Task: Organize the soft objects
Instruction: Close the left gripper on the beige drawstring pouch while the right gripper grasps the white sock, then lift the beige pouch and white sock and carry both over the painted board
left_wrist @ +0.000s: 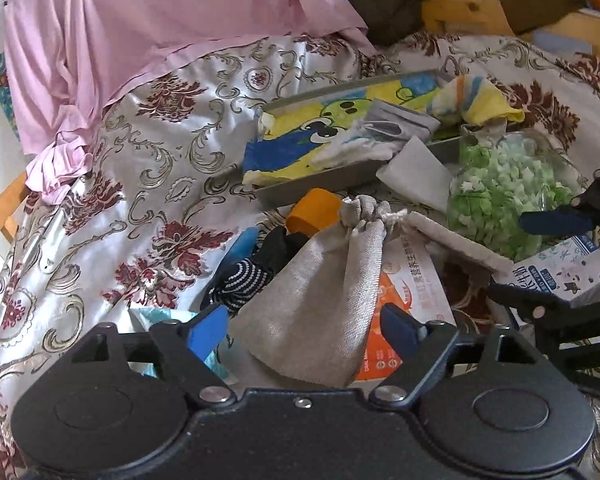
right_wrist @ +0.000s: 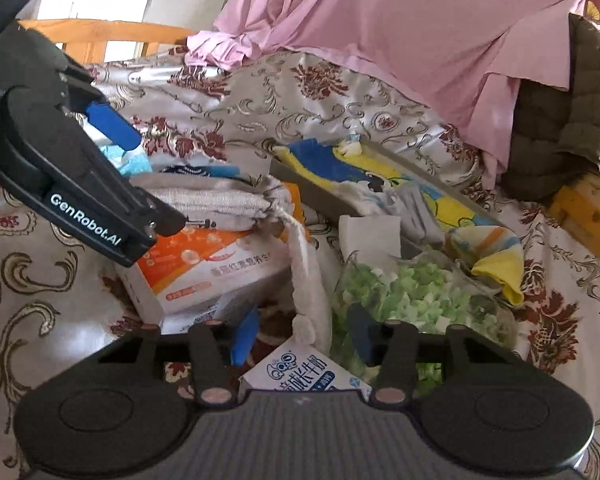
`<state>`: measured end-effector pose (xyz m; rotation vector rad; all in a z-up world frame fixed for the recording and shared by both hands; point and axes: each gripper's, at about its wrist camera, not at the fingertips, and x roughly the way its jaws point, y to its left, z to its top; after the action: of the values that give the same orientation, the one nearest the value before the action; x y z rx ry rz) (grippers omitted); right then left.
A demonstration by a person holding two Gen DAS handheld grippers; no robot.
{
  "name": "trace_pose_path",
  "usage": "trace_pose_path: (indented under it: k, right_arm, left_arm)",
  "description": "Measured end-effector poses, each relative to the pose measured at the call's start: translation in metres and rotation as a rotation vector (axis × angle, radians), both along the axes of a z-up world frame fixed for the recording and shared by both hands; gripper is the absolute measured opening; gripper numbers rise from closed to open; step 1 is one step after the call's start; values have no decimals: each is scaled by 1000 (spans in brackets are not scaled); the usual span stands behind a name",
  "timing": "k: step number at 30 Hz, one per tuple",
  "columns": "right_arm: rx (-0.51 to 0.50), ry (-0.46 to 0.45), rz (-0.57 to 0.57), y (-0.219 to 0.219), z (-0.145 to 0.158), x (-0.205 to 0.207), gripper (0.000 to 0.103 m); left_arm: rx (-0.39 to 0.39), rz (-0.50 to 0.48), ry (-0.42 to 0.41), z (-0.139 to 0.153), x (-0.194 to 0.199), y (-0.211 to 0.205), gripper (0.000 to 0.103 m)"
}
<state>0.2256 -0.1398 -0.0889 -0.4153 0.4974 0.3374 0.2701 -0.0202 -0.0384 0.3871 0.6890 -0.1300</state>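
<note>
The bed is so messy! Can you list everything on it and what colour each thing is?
Drawstring pouch: one, beige-grey, lying on the orange box, between the left fingers.
Box: one, orange and white, under the pouch.
Milk carton: one, white and blue, nearest the right gripper.
Clear bag of foam bits: one, green and white, beside the tray.
Tray: one, grey, holding a blue-yellow cartoon cloth and a striped yellow sock.
Striped sock: one, black-white, left of the pouch.
Orange roll: one, behind the pouch.
Sheet: one, pink, at the back.
Bedspread: one, silver with red flowers.
Left hand-held gripper: black, blue pads, open.
Right hand-held gripper: same, open.
</note>
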Motion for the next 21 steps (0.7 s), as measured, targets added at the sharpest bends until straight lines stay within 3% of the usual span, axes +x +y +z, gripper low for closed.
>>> trace_pose_path:
  k: [10, 18, 21]
  right_arm:
    - [-83, -1, 6, 13, -11, 17, 39]
    - [-160, -4, -1, 23, -20, 27, 36]
    - [-162, 5, 5, 24, -22, 32, 28]
  left_arm:
    - [33, -41, 57, -5, 13, -12, 45]
    - [53, -40, 80, -7, 21, -19, 40]
    - [41, -27, 86, -7, 24, -19, 40]
